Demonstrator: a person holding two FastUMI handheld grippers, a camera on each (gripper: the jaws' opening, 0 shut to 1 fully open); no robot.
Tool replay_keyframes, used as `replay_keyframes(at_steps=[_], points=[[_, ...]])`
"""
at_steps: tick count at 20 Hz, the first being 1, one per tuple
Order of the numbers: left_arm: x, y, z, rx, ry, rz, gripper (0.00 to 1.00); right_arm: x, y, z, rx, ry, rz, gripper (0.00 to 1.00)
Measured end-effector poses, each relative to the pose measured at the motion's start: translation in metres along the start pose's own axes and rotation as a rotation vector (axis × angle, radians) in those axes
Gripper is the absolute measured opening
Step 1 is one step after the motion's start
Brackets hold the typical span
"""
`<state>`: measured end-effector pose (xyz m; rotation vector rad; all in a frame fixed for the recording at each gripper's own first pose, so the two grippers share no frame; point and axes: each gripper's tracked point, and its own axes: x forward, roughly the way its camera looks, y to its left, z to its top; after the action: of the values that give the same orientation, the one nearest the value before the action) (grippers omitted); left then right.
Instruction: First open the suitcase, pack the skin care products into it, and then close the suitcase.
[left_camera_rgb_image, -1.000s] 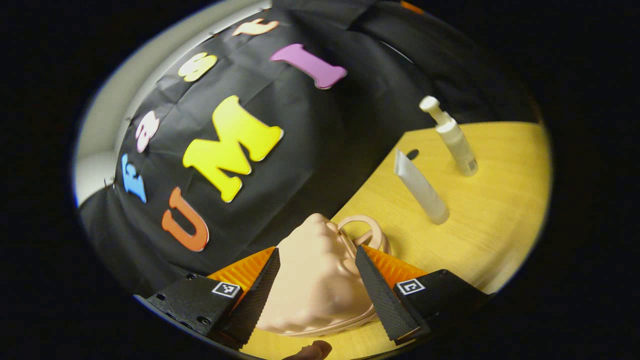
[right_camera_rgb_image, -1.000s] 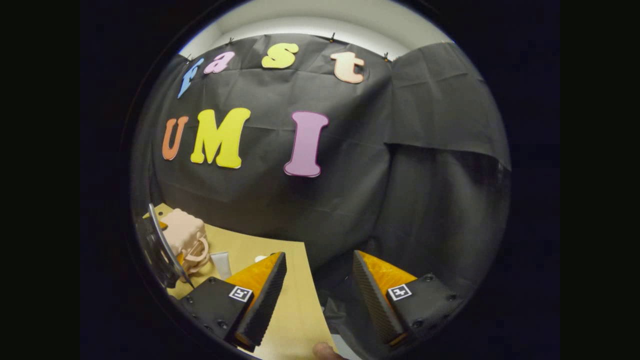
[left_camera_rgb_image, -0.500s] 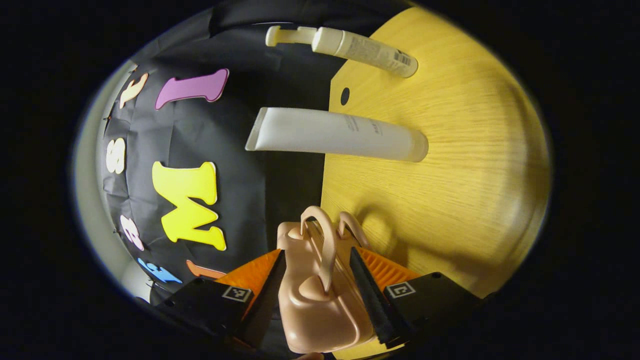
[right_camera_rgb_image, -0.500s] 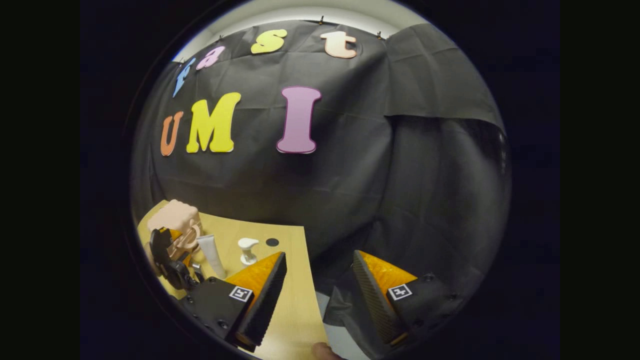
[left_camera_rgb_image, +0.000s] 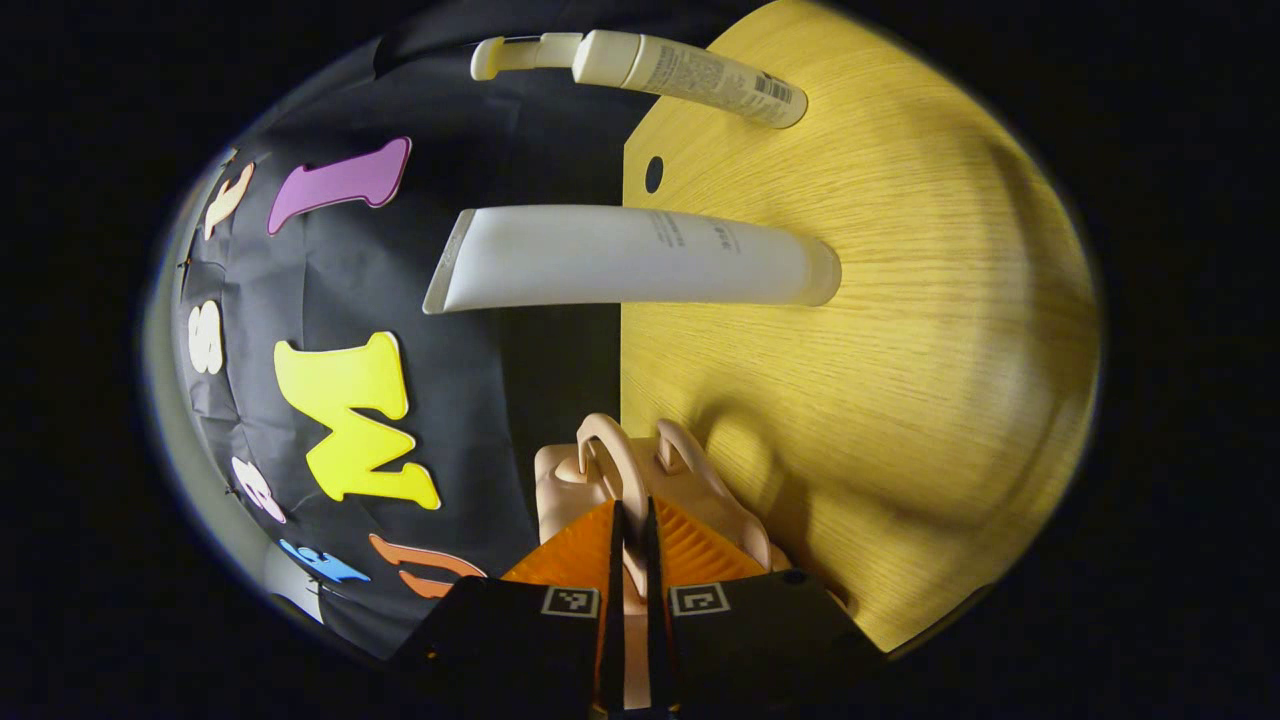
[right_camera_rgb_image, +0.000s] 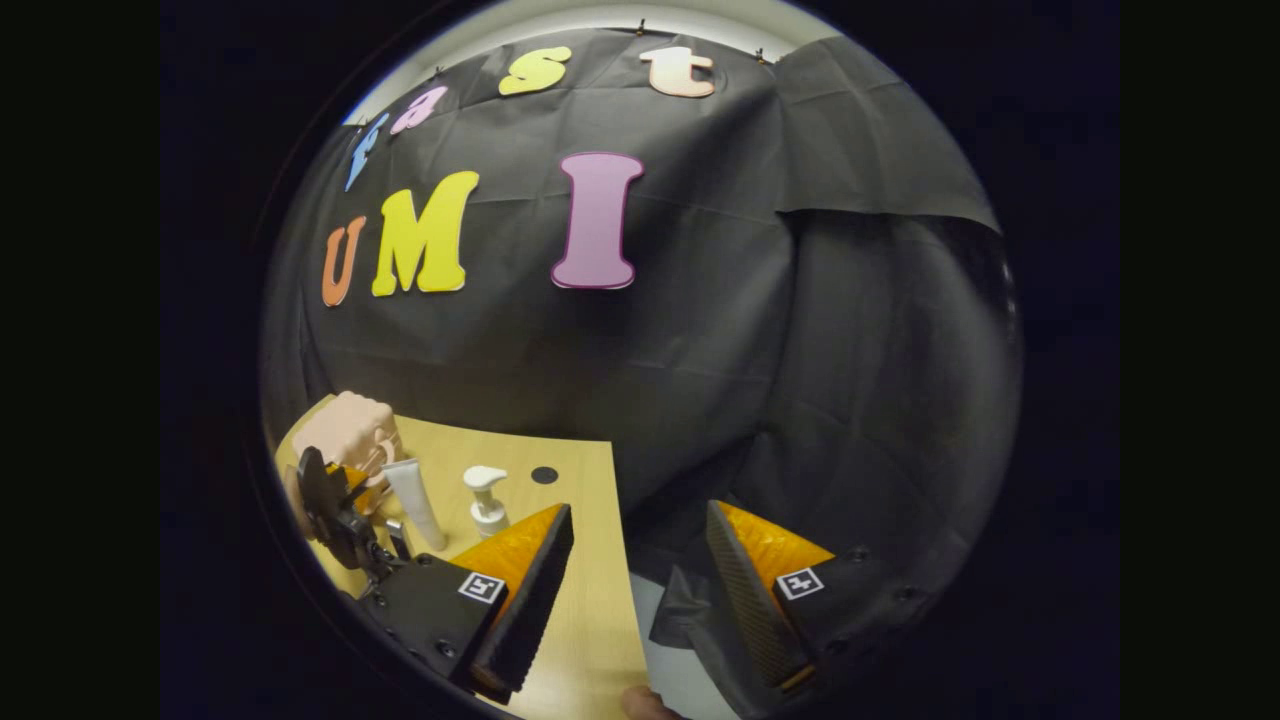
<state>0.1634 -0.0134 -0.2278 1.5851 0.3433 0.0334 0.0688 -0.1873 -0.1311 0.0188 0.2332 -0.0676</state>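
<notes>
The left gripper (left_camera_rgb_image: 632, 540) has closed since half a second ago: its fingers, which then stood apart on either side of the small peach suitcase (left_camera_rgb_image: 600, 470), now sit nearly together, pinching one of the case's looped handles (left_camera_rgb_image: 607, 462) at the 6 o'clock edge of the left gripper view. This looks like the grip for pulling the lid up, though whether the clasp has been released is hard to tell from so close. The case appears still closed on the wooden table (left_camera_rgb_image: 900, 330). The white tube (left_camera_rgb_image: 640, 258) stands at 12 o'clock from the case, and the pump bottle (left_camera_rgb_image: 680, 72) beyond it, both unpacked. In the right gripper view the right gripper (right_camera_rgb_image: 630, 560) hangs wide open and empty near the table's edge, with the case (right_camera_rgb_image: 345, 430) at about 9 o'clock and the left gripper (right_camera_rgb_image: 330, 505) on it. Opening is the step in hand; packing has not begun.
</notes>
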Motion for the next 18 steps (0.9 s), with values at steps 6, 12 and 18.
replay_keyframes(at_steps=[6,12,18], points=[[-0.002,0.026,-0.012,-0.098,-0.02,-0.014,0.03,-0.021,0.041,0.017,-0.036,-0.033,-0.003,0.8],[-0.028,0.086,-0.037,-0.327,-0.09,0.006,0.03,-0.045,0.086,0.034,-0.004,-0.05,-0.043,0.8],[-0.046,0.164,-0.11,-0.536,-0.122,0.047,0.03,-0.065,0.141,0.05,-0.029,-0.072,-0.073,0.8]])
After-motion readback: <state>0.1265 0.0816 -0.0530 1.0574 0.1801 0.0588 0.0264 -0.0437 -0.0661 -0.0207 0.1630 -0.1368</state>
